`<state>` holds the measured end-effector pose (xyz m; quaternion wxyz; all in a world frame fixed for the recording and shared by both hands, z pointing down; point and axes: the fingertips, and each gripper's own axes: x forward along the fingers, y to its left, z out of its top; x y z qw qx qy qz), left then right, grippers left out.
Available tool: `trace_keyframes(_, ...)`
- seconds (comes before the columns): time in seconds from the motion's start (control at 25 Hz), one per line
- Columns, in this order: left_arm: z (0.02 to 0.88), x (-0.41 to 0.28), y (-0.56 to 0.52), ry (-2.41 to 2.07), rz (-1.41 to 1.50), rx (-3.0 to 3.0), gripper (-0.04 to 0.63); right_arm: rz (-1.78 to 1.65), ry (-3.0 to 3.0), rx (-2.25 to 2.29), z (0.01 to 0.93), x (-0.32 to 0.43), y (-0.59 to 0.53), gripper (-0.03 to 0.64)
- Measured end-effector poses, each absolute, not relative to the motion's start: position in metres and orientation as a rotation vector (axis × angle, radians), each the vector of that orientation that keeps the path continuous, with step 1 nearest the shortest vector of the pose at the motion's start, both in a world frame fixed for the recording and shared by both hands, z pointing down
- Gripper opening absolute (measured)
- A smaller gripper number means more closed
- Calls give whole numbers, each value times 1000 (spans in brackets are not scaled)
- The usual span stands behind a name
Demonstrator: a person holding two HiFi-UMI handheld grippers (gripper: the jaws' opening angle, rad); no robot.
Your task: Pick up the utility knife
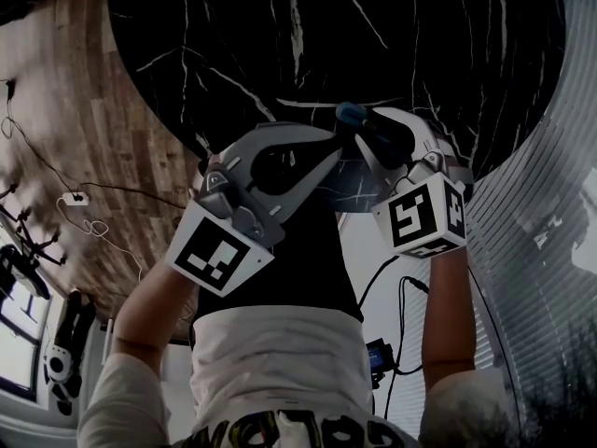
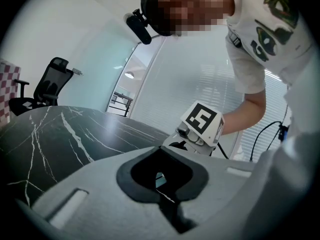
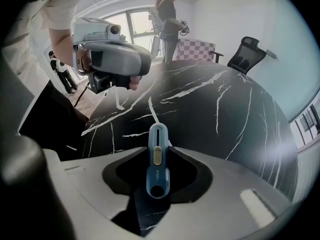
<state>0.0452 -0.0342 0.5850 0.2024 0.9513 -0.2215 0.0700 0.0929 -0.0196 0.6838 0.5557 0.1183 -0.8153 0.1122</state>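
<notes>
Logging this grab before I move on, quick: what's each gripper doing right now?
Left gripper: closed, nothing between its jaws.
Right gripper: closed on the blue utility knife, jaw tips against its sides.

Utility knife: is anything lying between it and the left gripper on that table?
No. In the right gripper view, only bare veined tabletop separates the utility knife from the left gripper.

Blue utility knife (image 3: 157, 165) between tool (image 3: 158, 149) jaws
</notes>
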Motion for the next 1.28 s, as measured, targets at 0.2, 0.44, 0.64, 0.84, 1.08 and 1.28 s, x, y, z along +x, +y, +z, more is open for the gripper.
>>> trace_keyframes(0.2, 572, 41, -33, -640, 207, 2663, 3, 229, -1943, 320, 671, 90, -22, 129)
trace_keyframes(0.44, 542, 39, -34, -666, 209, 2672, 3, 192, -2000, 442, 627, 85, -35, 129)
trace_keyframes(0.64, 505, 39, -39, -694, 208, 2700, 3, 164, -2070, 573, 574, 82, -50, 129)
trace_keyframes(0.84, 458, 38, -40, -744, 164, 2693, 3, 144, -2128, 694, 516, 85, -53, 130)
trace_keyframes(1.08, 386, 38, -41, -827, 32, 2691, 3, 89, -2230, 834, 431, 90, -56, 129)
trace_keyframes(1.28, 323, 38, -37, -853, -42, 2708, 3, 72, -2380, 1011, 359, 88, -51, 130)
